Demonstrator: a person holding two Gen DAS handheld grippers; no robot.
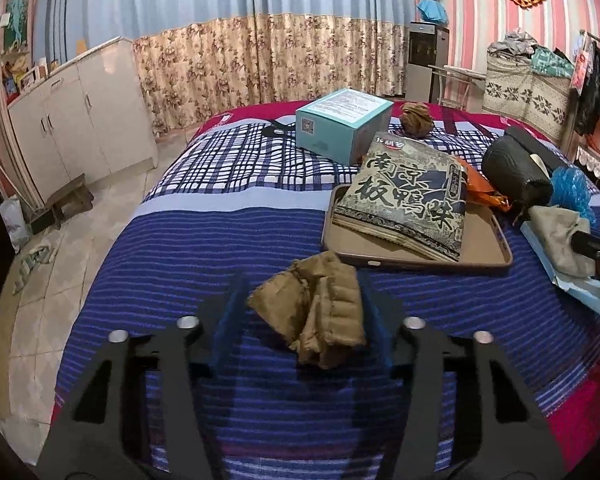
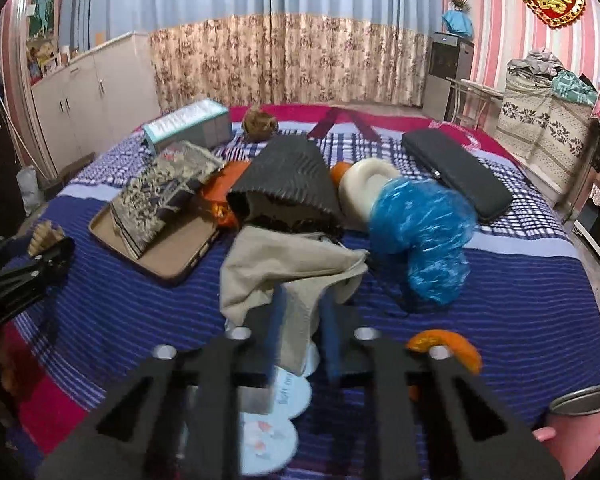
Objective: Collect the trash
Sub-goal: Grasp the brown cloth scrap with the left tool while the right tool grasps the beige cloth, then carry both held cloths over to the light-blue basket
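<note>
Looked like the pick-up stage of the trash round, with both grippers busy on the striped bedspread (image 1: 220, 248). In the left wrist view, the left gripper (image 1: 302, 292) was spread wide around a crumpled brown wad of paper (image 1: 316, 308) at lower centre of the frame, pads either side, nothing pinched yet as far as could be told. In the right wrist view, the right gripper (image 2: 302, 312) was seen nipped onto a beige cloth-like scrap (image 2: 284, 276) at centre frame. A pink bin (image 2: 580, 424) was glimpsed at the lower right edge, probably where stuff was meant to be dropped. More litter was left further up: blue plastic bag (image 2: 424, 232), orange peel (image 2: 448, 344), a snack packet (image 1: 408, 192) on a brown tray (image 1: 352, 244). Next move, by guess: left jaws to be squeezed on the wad, then it gets carried to the bin
</note>
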